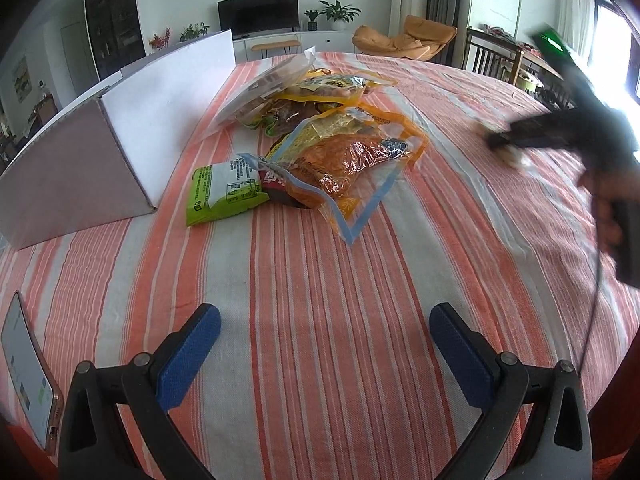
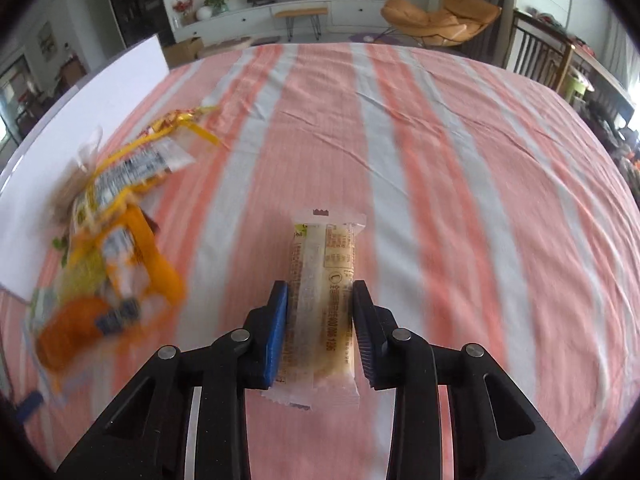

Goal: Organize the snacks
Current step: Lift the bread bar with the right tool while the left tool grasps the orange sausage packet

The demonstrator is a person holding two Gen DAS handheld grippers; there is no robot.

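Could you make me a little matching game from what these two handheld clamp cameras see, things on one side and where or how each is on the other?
Things:
1. pale snack bar
2. green packet
3. phone
4. left gripper

States:
A. at the striped cloth's near left edge
B. clamped in the right gripper
C. open, holding nothing
D. lying beside the white box

Pairs: 1-B, 2-D, 3-A, 4-C
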